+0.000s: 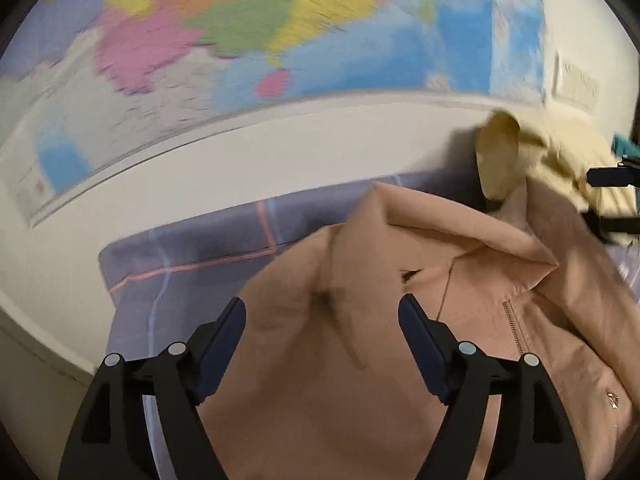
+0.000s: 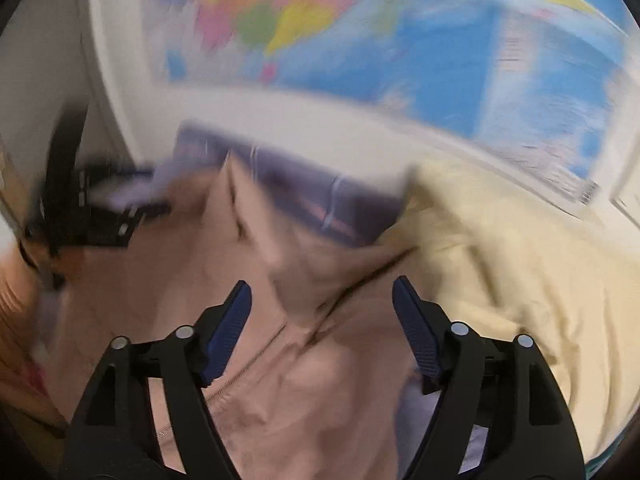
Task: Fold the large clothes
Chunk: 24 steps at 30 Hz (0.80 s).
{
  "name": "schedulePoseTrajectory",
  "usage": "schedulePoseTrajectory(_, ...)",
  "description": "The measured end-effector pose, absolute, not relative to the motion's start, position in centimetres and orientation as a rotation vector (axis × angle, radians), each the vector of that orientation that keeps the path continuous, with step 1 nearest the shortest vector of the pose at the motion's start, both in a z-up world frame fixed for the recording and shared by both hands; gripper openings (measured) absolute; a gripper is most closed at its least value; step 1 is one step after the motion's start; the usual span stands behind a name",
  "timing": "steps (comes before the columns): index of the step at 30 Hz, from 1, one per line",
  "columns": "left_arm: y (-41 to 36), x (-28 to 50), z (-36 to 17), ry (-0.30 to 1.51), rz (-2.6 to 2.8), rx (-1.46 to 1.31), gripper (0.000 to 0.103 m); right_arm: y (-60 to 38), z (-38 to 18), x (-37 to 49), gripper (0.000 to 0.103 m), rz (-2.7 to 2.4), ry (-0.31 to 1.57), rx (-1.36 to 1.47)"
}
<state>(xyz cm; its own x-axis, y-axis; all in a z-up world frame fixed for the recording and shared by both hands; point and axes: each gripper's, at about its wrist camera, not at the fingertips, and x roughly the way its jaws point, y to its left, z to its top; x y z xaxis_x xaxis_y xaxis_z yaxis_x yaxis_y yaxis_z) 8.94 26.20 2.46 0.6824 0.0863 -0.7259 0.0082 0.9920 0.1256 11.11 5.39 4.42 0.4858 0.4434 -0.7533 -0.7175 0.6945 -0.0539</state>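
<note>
Two grippers are hovering over a pink jacket (image 1: 360,360) that is lying rumpled on a bed covered by a purple checked sheet (image 1: 192,252). The left gripper (image 1: 322,312) is holding its fingers (image 1: 224,336) spread wide, with nothing between them; they are sitting just above the jacket's near left part, and whether the tips are touching the cloth is hard to tell. The right gripper (image 2: 322,296) is likewise keeping its fingers (image 2: 230,324) spread wide and gripping nothing, poised over the jacket's zipper (image 2: 236,380) and its folded collar (image 2: 312,264).

In the left wrist view the collar (image 1: 472,232) is standing up in a peak at the far side of the jacket, and the zipper (image 1: 514,326) is running down to the right of it. A pale yellow garment (image 1: 560,156) is lying bunched at the far right, touching the jacket's far right edge; in the right wrist view this garment (image 2: 500,272) is filling the right side of the bed. A colourful wall map (image 1: 248,24) is hanging on the far wall.

The right wrist view is heavily smeared by motion, so the jacket's folds are reading poorly there. At its left edge the left gripper (image 2: 120,208) is showing only as a dark blur. The jacket's near hem is cut off by the frame in both views, and the right gripper (image 1: 610,176) is barely peeking in at the right edge of the left wrist view.
</note>
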Motion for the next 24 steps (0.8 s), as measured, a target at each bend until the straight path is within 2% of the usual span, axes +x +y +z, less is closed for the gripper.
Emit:
schedulePoseTrajectory(2,25.2,11.2,1.2,0.86,0.056,0.118,0.077,7.8,2.5,11.2,0.072,0.709,0.798,-0.482)
schedulePoseTrajectory(4,24.4,13.3,-0.1,0.886,0.092,0.151,0.074,10.6,0.4,11.9,0.063,0.626,0.774,-0.602)
schedulePoseTrajectory(5,24.1,14.3,-0.7,0.896,0.121,0.173,0.065,11.6,-0.5,12.4,0.052,0.581,0.752,-0.66)
schedulePoseTrajectory(6,24.0,15.2,-1.1,0.912,0.135,0.173,0.059,12.3,-1.2,13.2,0.036,0.56,0.751,-0.693)
schedulePoseTrajectory(7,24.1,15.8,-1.3,0.925,0.131,0.158,0.042,12.3,-1.4,13.8,0.027,0.563,0.767,-0.685)
schedulePoseTrajectory(8,24.4,16.3,-1.4,0.939,0.112,0.121,0.021,12.4,-1.1,14.8,0.003,0.573,0.781,-0.651)
schedulePoseTrajectory(11,25.2,17.5,-0.2,0.922,0.083,0.038,0.013,13.0,1.5,16.7,0.003,0.56,0.729,-0.63)
schedulePoseTrajectory(16,26.2,20.1,2.7,0.89,0.078,-0.086,0.009,13.4,6.0,23.1,0.003,0.499,0.698,-0.474)
schedulePoseTrajectory(18,26.5,21.2,2.8,0.894,0.102,-0.119,0.011,14.0,5.2,24.9,0.003,0.474,0.724,-0.45)
schedulePoseTrajectory(20,26.6,22.1,1.9,0.937,0.132,-0.106,0.022,14.4,3.8,25.9,0.006,0.462,0.777,-0.44)
schedulePoseTrajectory(21,26.4,22.0,1.6,0.939,0.159,-0.069,0.024,14.4,3.4,25.9,0.018,0.457,0.774,-0.442)
schedulePoseTrajectory(22,26.5,21.6,1.5,0.934,0.162,-0.052,0.033,14.3,3.5,25.5,0.027,0.458,0.754,-0.439)
schedulePoseTrajectory(23,26.7,20.8,1.6,0.918,0.135,-0.051,0.041,13.8,4.1,24.8,0.054,0.47,0.72,-0.428)
schedulePoseTrajectory(24,27.2,19.7,1.9,0.907,0.105,-0.058,0.048,13.4,4.7,24.0,0.071,0.496,0.688,-0.414)
